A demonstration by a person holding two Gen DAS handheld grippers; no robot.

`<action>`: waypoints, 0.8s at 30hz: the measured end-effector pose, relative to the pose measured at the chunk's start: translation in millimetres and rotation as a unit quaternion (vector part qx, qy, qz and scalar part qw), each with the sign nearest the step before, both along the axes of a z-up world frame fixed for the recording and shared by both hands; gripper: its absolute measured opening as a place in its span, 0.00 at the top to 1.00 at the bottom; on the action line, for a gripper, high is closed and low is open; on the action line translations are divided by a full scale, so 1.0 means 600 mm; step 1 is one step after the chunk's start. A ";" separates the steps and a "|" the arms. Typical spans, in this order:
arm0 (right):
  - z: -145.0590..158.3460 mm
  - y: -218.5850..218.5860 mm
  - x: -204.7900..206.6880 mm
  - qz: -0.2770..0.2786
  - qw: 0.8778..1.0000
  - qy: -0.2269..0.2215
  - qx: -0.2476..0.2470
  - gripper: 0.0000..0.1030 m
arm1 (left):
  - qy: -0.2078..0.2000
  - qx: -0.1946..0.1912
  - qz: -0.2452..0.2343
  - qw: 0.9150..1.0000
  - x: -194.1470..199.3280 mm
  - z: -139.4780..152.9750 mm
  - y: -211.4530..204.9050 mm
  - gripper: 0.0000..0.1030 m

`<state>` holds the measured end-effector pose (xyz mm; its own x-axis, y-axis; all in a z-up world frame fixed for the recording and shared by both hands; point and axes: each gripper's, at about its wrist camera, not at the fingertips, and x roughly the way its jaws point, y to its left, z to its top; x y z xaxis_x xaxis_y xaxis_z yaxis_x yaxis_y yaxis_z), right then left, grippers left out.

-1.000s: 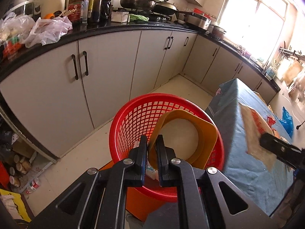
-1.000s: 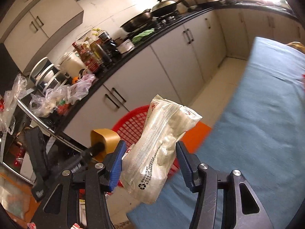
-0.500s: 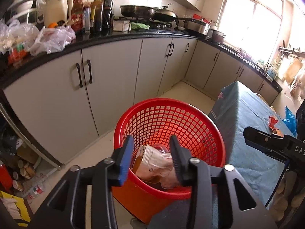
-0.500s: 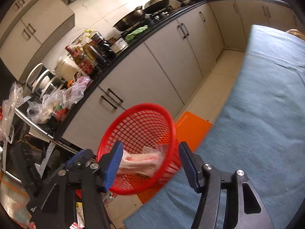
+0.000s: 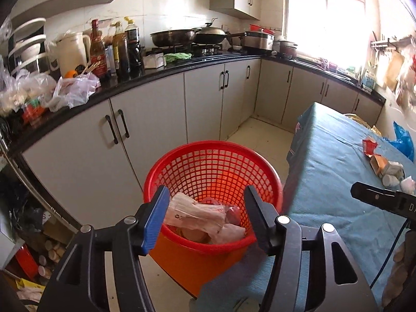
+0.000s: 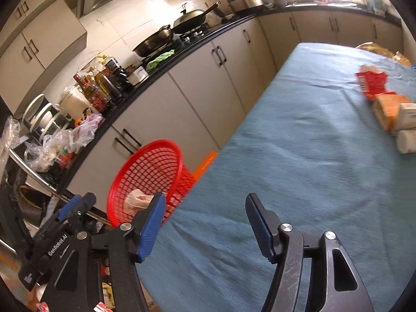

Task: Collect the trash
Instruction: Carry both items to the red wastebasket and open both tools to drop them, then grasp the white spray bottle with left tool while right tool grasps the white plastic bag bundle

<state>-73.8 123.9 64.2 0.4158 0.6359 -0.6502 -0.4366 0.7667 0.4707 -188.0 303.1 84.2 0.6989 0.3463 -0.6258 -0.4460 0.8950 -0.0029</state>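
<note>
Left wrist view: a second ago the left claw [image 5: 205, 217] was clamped on a tan tape ring over the red basket [image 5: 213, 153]; its jaws have just been opening and now stand apart with nothing between them. The ring cannot be made out in the basket. A clear plastic wrapper [image 5: 195, 212] lies on top of the heap there, its long axis running left to right across the view, tilted a little down to the right. The remaining trash, a torn red packet [image 5: 369, 145] and small boxes [image 5: 384, 166], sits on the blue-clothed surface [image 5: 338, 156] well off to this claw's right, past the tip of the right claw's arm [image 5: 377, 197].

Right wrist view: the right claw [image 6: 205, 223] earlier had the wrapper between its pads; the jaws have been opening a little further and are apart and empty, now over the surface [image 6: 286, 156], with the basket [image 6: 145, 171] behind to its left. The red packet [image 6: 371, 83], an orange box [image 6: 387, 109] and pale boxes [image 6: 408, 127] lie ahead and to the right, in a loose row running away from the claw. I judge the right claw the nearer for the next pick. The orange box's long axis seems to run obliquely to the jaw gap, so some wrist roll looks needed.
</note>
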 end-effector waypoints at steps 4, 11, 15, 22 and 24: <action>0.001 -0.045 -0.009 -0.019 1.000 -0.007 -0.012 0.33 | 0.004 0.014 -0.010 1.000 0.004 0.004 -0.028 0.40; -0.007 -0.140 -0.016 -0.064 0.998 -0.001 -0.015 0.32 | 0.008 0.031 -0.037 0.999 0.012 0.012 -0.086 0.38; -0.010 -0.201 -0.021 -0.092 0.996 0.001 -0.017 0.32 | 0.013 0.040 -0.051 0.998 0.021 0.015 -0.119 0.37; -0.021 -0.326 -0.031 -0.148 0.988 0.008 -0.036 0.30 | 0.025 0.024 -0.104 0.994 0.043 0.017 -0.174 0.34; -0.025 -0.368 -0.034 -0.171 0.984 0.011 -0.043 0.30 | 0.028 0.011 -0.129 0.991 0.056 0.016 -0.193 0.33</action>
<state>-94.3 -96.9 49.0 0.5806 0.4044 -0.7066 -0.1371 0.9041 0.4048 -154.3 187.6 94.0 0.7300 0.1741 -0.6609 -0.2013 0.9789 0.0356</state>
